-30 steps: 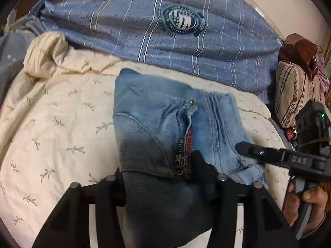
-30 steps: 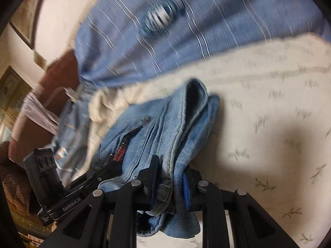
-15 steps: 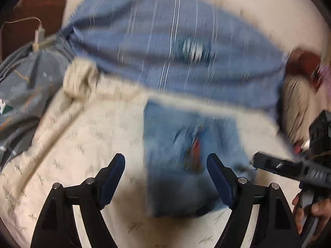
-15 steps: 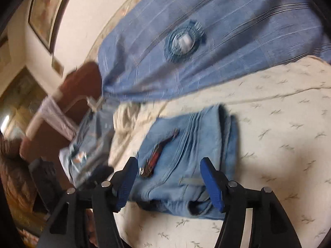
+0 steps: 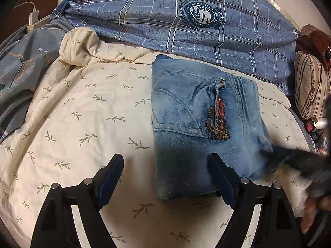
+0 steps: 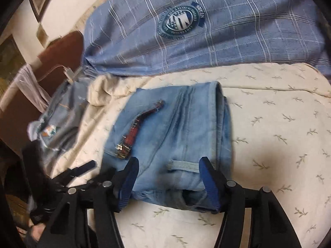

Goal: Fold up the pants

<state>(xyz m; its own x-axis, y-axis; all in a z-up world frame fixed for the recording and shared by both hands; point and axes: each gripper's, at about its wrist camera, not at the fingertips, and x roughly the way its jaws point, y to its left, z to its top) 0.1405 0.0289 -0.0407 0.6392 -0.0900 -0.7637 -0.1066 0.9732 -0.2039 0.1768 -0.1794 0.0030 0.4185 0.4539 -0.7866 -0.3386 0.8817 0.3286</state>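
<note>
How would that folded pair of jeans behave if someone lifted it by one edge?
The folded jeans would likely sag and start to unfold, since they are soft stacked layers with nothing pinning them. The thick denim probably feels fairly heavy for its size. Pushed, they would probably drag and bunch rather than glide on the cream sheet.

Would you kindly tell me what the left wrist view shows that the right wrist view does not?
Only the left wrist view shows the striped cushion at the right edge. Only the right wrist view shows the pale cloth draped over brown furniture at the left. Both show the folded jeans on the leaf-print sheet, the blue plaid pillow, and an open gripper clear of the denim.
</note>
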